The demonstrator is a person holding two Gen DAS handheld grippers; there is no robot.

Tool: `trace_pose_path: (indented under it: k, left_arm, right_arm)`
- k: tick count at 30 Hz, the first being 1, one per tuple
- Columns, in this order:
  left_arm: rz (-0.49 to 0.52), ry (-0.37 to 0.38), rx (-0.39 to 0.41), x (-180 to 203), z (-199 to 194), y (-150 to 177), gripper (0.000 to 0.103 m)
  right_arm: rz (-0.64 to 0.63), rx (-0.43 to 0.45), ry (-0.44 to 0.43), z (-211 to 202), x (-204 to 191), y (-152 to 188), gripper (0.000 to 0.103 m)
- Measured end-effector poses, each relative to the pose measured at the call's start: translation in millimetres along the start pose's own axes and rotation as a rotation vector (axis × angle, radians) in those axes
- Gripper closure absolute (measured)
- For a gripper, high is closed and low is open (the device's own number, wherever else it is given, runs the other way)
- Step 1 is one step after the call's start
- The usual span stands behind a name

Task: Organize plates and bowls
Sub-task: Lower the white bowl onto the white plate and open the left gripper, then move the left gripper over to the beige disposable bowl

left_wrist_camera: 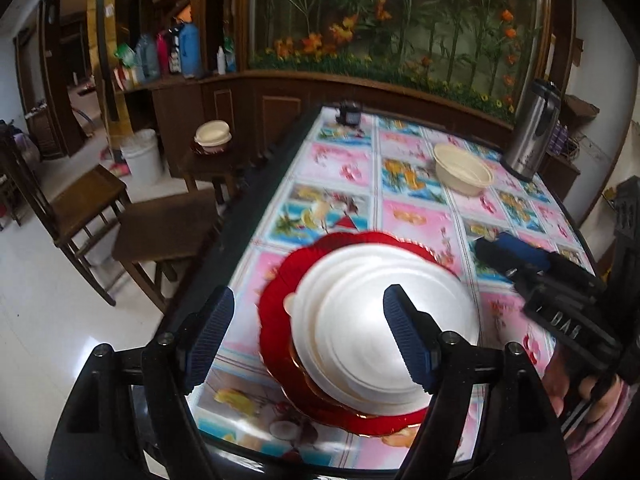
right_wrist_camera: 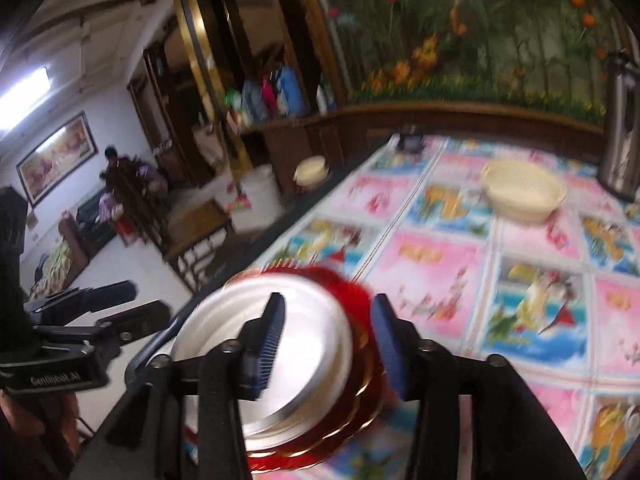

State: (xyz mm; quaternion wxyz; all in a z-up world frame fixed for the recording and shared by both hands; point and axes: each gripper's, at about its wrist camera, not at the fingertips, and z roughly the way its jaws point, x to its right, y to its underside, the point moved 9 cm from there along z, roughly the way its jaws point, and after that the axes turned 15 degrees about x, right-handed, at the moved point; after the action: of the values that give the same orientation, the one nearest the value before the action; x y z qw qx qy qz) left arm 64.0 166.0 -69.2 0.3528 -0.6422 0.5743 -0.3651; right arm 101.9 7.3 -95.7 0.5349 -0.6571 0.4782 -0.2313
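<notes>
White plates [left_wrist_camera: 384, 320] on red plates [left_wrist_camera: 276, 304], blurred; cream bowl [left_wrist_camera: 462, 168] at 1 o'clock. Left gripper [left_wrist_camera: 308, 336], right gripper [right_wrist_camera: 328, 340]: jaws apart, gripping nothing.

Plates [left_wrist_camera: 384, 336] stacked at table's [left_wrist_camera: 420, 208] near edge; bowl [left_wrist_camera: 462, 174] behind.
</notes>
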Motion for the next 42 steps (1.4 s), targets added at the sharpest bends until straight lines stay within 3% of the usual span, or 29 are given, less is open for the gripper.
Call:
trace_pose_path:
  k: [2, 6, 10, 12, 14, 16, 18, 23, 26, 36, 38, 42]
  left_arm:
    - [-0.001, -0.009, 0.001, -2, 1, -3, 0.025]
    - [0.008, -0.036, -0.017, -2, 5, -4, 0.025]
    - [0.027, -0.03, -0.045, 13, 10, -3, 0.025]
    - [0.036, -0.002, -0.055, 30, 12, -6, 0.015]
    - [0.039, 0.031, -0.061, 47, 12, -12, 0.013]
    - [0.035, 0.091, -0.082, 72, 16, -18, 0.003]
    - [0.009, 0.169, -0.108, 99, 22, -26, 0.0]
    - [-0.028, 0.261, -0.172, 153, 43, -38, 0.0]
    - [-0.028, 0.286, -0.197, 181, 55, -45, 0.0]
    - [0.012, 0.286, -0.349, 243, 141, -70, 0.0]
    - [0.028, 0.264, -0.358, 247, 159, -76, 0.0]
    - [-0.042, 0.251, -0.418, 253, 204, -84, 0.0]
  right_arm:
    - [-0.003, 0.046, 0.039, -4, 15, -11, 0.042]
    - [-0.023, 0.129, 0.186, -8, 76, -31, 0.04]
    - [-0.032, 0.185, 0.365, -11, 148, -39, 0.025]
    - [0.0, 0.187, 0.44, -14, 193, -34, 0.023]
    - [0.053, 0.181, 0.482, -17, 225, -27, 0.022]
    - [0.158, 0.173, 0.504, -19, 261, -18, 0.022]
    - [0.27, 0.147, 0.539, -20, 295, -11, 0.022]
    - [0.26, 0.145, 0.563, -21, 323, -12, 0.012]
    - [0.314, 0.111, 0.495, -15, 332, -7, 0.007]
    - [0.829, 0.131, 0.324, -25, 382, 10, 0.001]
    - [0.913, 0.146, 0.324, -29, 392, 13, 0.001]
    - [0.993, 0.174, 0.302, -31, 399, 13, 0.001]
